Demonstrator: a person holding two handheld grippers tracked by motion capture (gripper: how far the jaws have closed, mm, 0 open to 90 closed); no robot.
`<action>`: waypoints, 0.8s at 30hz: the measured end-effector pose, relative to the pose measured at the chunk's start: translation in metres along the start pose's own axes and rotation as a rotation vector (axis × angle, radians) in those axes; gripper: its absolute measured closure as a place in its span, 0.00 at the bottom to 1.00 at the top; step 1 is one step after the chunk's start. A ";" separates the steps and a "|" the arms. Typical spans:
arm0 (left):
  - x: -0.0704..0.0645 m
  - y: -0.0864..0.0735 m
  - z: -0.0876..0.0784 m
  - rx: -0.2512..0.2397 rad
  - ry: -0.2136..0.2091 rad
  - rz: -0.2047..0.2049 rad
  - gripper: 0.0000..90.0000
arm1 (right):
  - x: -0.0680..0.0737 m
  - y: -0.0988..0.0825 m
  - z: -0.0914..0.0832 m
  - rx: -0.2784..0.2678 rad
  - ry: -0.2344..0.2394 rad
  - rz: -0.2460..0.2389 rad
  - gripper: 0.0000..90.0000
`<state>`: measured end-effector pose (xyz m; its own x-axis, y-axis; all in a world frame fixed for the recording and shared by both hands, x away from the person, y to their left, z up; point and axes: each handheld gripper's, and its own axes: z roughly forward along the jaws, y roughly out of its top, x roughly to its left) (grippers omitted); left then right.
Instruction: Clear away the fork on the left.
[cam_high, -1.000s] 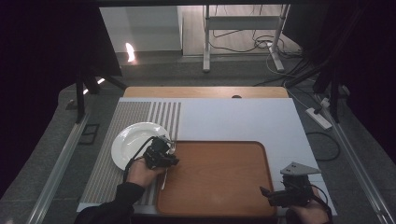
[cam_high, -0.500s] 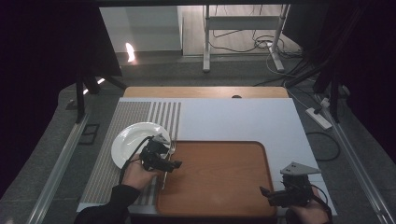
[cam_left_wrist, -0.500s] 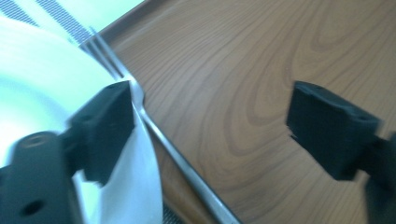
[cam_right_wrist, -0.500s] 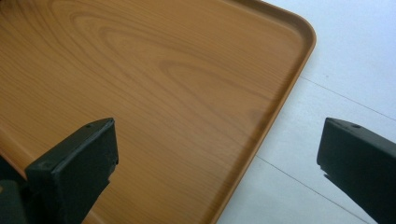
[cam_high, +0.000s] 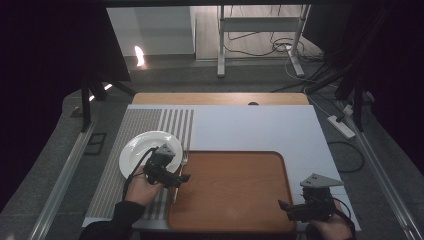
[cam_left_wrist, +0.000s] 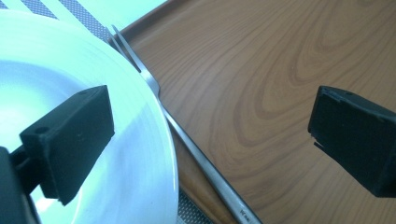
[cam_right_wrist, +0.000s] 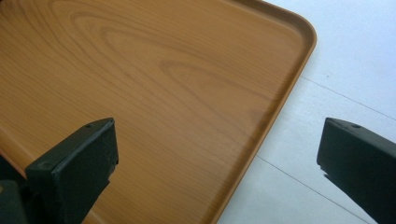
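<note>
The white plate (cam_left_wrist: 116, 140) sits on the left, on the striped mat (cam_high: 115, 175); the fork (cam_left_wrist: 187, 140) lies between plate and wooden tray (cam_left_wrist: 261, 84), leaning on the tray's edge; it is thin, hard, light and slippery; best pinch its long handle across the middle. The left gripper (cam_left_wrist: 210, 135) has just been opening, nothing between its jaws; the right gripper (cam_right_wrist: 219, 158) gapes wide over the tray, holding nothing.

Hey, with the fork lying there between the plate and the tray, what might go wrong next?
1. The fork rests along the rim of the wooden tray, tight beside the white plate; it could slide or tip off the rim.
2. The left gripper has just been opening, with nothing between its jaws; pulling back, a jaw might nudge the fork or plate.
</note>
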<state>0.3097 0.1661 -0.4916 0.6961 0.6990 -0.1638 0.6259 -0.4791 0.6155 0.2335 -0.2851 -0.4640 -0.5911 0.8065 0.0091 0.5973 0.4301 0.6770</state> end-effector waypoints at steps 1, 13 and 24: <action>0.000 0.000 0.000 0.000 0.000 0.000 0.01 | 0.000 0.000 0.000 0.000 0.000 0.000 0.00; 0.002 -0.008 -0.011 -0.023 0.003 0.001 0.00 | 0.000 0.000 0.000 0.000 0.002 0.001 0.00; 0.003 -0.014 -0.020 -0.043 0.004 -0.005 0.00 | 0.000 0.000 0.000 -0.001 0.002 0.002 0.00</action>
<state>0.2958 0.1853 -0.4855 0.6919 0.7032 -0.1638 0.6132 -0.4526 0.6474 0.2337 -0.2855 -0.4641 -0.5912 0.8064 0.0122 0.5978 0.4280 0.6778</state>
